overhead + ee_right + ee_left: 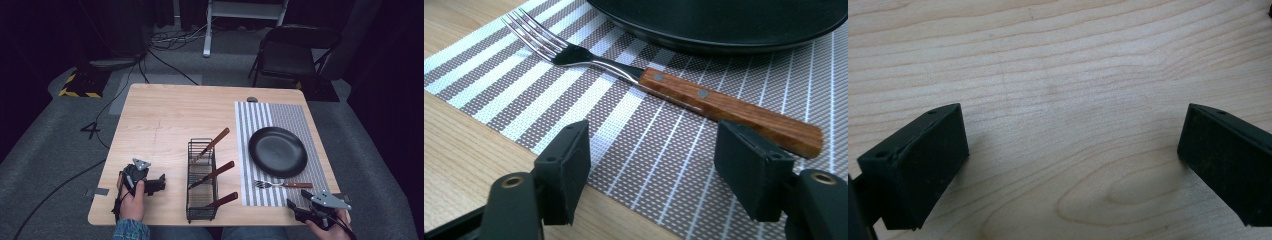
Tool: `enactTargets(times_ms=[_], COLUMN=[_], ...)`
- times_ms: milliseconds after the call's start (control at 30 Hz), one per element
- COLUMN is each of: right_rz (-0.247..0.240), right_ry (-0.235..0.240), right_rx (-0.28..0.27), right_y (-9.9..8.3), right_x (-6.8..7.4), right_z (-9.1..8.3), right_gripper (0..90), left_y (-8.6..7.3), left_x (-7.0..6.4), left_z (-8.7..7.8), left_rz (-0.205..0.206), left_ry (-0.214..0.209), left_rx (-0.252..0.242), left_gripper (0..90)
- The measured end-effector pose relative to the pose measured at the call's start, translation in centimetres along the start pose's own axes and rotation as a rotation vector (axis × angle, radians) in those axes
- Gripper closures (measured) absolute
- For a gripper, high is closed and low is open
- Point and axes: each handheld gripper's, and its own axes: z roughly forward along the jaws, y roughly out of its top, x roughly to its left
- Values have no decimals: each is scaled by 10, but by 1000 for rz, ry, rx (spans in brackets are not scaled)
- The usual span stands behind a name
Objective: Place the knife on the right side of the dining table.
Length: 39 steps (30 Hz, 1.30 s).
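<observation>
High view, left to right: left gripper (159,184) resting low on the bare wooden table (165,115) near its front left corner, held by the left hand (133,196), jaws pointing right toward the rack. Left gripper view: both black jaws spread wide over plain wood grain, nothing between them. Next along in the high view, black wire cutlery rack (201,181) standing near the table's front middle, three wood-handled utensils inside it, handles leaning up and out to the right: top utensil (215,142), middle utensil (216,173), bottom utensil (222,200); blade ends too hidden by the wire to name. Further right, striped placemat (274,115) covering the table's right part, black plate (278,151) lying on it. Just in front of the plate, on the mat, fork (283,184) with a wooden handle, tines pointing left. At the front right edge, right gripper (296,207) held by the right hand (324,229), grey plate on top, aimed toward the fork. Right gripper view: jaws parted and empty, set low at the mat's near edge, fork (664,82) lying flat just beyond them, handle end close above the right-hand jaw, untouched, rim of the plate (724,30) right behind it.
</observation>
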Motion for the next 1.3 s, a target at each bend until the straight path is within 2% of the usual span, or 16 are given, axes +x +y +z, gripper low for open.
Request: enactTargets(times_ms=[200, 233, 467, 500, 533, 567, 700, 833, 933, 1000, 1033, 1067, 1167, 1300], right_rz=[-11, -14, -11, -25, -25, -47, -74, -63, -93, -90, -90, -104, -121, -98], right_ry=[13, 18, 55, 75, 75, 86, 102, 157, 167, 187, 187, 197, 209, 261], right_rx=[-10, -17, -34, -37, -37, -42, -60, -71, -78, -87, -87, -96, -104, -116], right_y=[13, 20, 41, 54, 54, 68, 93, 116, 135, 149, 149, 164, 183, 205], right_x=[-4, -4, -3, -3, -3, -3, -5, -10, -13, -15, -15, -16, -16, -18], right_z=[-8, -12, -18, -20, -20, -22, -21, -15, -11, -7, -7, -4, -1, 7], right_gripper=[326, 328, 336, 341, 341, 344, 346, 355, 366, 368, 368, 370, 376, 396], left_y=[0, 0, 0, 0, 0, 0, 0, 0, 0, 0, 0, 0, 0, 1], left_x=[0, 0, 0, 0, 0, 0, 0, 0, 0, 0, 0, 0, 0, 1], left_z=[0, 0, 0, 0, 0, 0, 0, 0, 0, 0, 0, 0, 0, 1], left_rz=[1, 0, 1, 3, 3, 3, 3, 4, 3, 1, 1, 3, 1, 9], left_ry=[0, -1, -2, -2, -2, -3, -3, -3, -3, -3, -3, -3, -3, 0], left_rx=[0, 0, -1, 1, 1, 1, 1, 1, 1, -1, -1, 1, 0, 3], left_gripper=[0, 0, 0, 0, 0, 0, 0, 0, 0, 0, 0, 0, 0, 0])
